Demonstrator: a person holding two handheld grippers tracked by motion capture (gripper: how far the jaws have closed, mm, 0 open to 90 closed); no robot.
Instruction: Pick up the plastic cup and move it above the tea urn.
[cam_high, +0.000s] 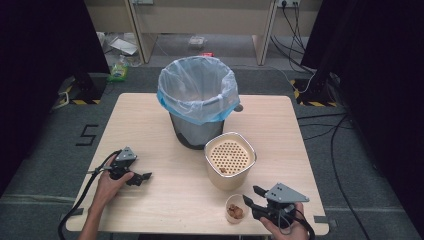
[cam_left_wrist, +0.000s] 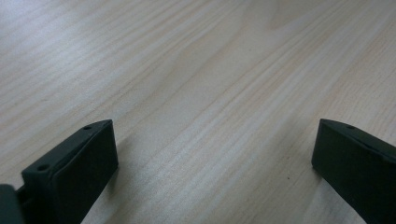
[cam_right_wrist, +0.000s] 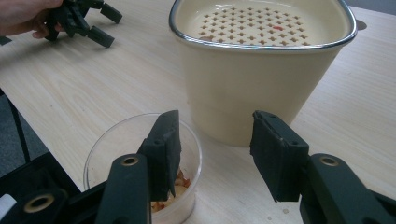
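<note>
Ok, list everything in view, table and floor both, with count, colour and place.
Light wooden table: one, pale wood, centre of the high view.
Dark bin with a pale blue plastic liner: one, at the table's far middle.
Cream pot with a perforated insert and metal rim: one, in front of the bin, to its right.
Small clear plastic cup of brownish food scraps: one, at the near edge, in front of the pot.
Green packet: one, on the floor beyond the table's far left corner.
Black cables: several, on the floor at the right.
Left gripper: black, jaws open, low over the table at the near left.
Right gripper: black, jaws open, beside the cup.
</note>
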